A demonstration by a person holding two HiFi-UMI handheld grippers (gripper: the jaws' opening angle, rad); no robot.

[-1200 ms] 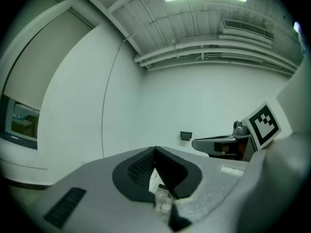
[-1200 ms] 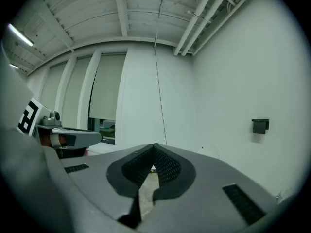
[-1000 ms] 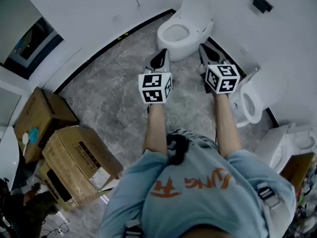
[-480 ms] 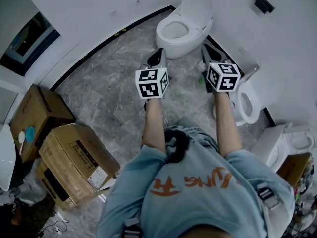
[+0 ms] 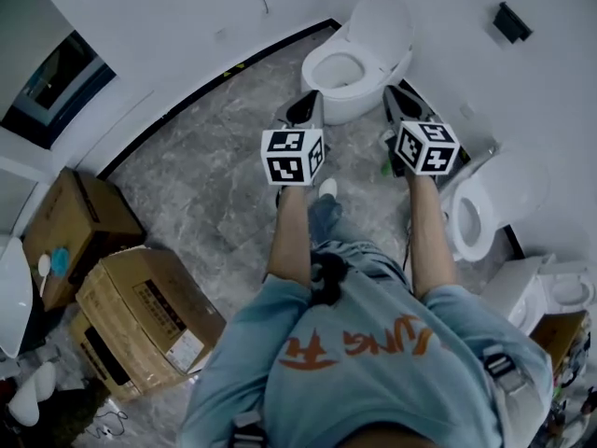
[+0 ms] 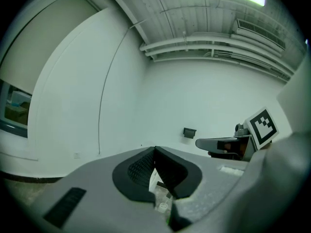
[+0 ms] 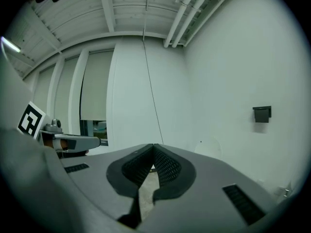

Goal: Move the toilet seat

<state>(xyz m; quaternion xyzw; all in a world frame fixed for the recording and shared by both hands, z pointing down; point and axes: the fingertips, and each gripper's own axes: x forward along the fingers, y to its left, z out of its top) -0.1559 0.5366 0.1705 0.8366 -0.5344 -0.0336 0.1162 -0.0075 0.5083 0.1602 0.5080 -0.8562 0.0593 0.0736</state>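
- Grey marbled floor [image 5: 201,171] is spreading under a curved white wall, with cardboard boxes [image 5: 140,311] sitting at the person's left.
- A white toilet [image 5: 359,87] is standing against the wall, its toilet seat [image 5: 320,61] ringing the open bowl and the lid [image 5: 382,21] standing up behind it.
- The left gripper [image 5: 304,108] [image 6: 154,150] is hovering just short of the bowl with its jaws pressed together, gripping nothing.
- The right gripper [image 5: 395,96] [image 7: 153,146] is hovering beside the toilet, jaws likewise closed and empty.
- A second toilet [image 5: 485,203] is sitting at the person's right.
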